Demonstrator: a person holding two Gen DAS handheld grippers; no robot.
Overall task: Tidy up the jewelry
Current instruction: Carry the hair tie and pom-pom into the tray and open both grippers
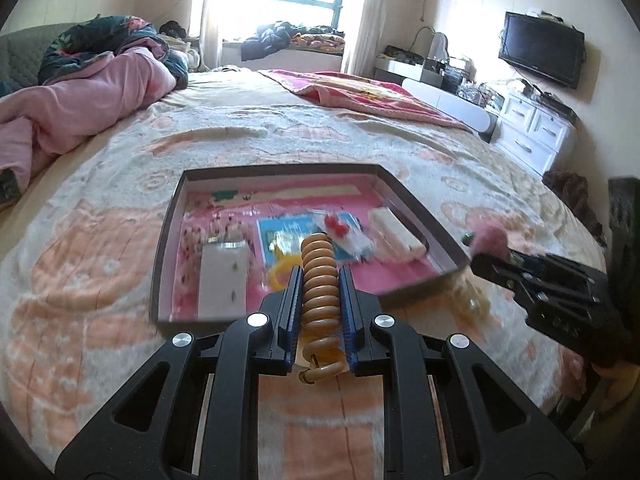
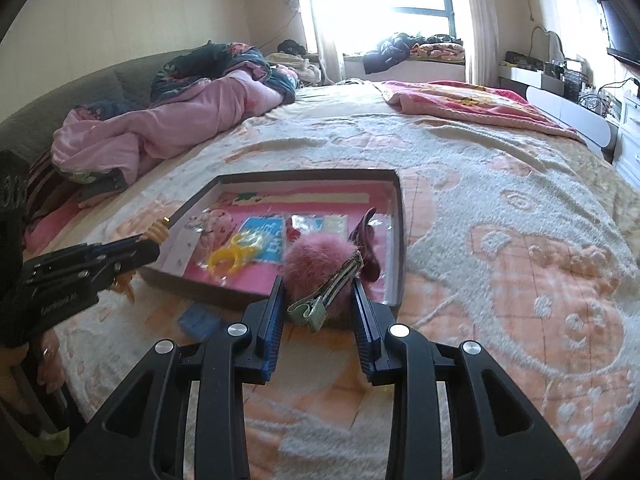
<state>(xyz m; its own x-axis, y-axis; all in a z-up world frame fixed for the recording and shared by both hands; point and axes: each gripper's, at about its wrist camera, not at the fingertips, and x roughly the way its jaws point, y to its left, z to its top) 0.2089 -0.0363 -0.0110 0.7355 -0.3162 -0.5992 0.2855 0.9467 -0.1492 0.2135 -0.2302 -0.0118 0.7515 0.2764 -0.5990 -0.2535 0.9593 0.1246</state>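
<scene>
A shallow dark-rimmed box (image 1: 416, 204) with a pink floor lies on the bed; it also shows in the right wrist view (image 2: 400, 224). Inside are a yellow ring piece (image 2: 232, 254), a blue card (image 1: 280, 232), red beads (image 1: 336, 226) and a white block (image 1: 396, 234). My left gripper (image 1: 320, 280) is shut on a tan spiral hair tie (image 1: 318, 280), just before the box's near rim. My right gripper (image 2: 318, 284) is shut on a pink fluffy pompom hair clip (image 2: 320, 268) with a green metal clip, over the box's near right corner.
The bed carries a cream and orange blanket (image 2: 500, 220). A pink quilt (image 1: 80, 96) is heaped at the left. A small blue item (image 2: 198, 322) lies on the blanket before the box. White drawers (image 1: 532, 128) and a wall TV (image 1: 542, 48) stand at the right.
</scene>
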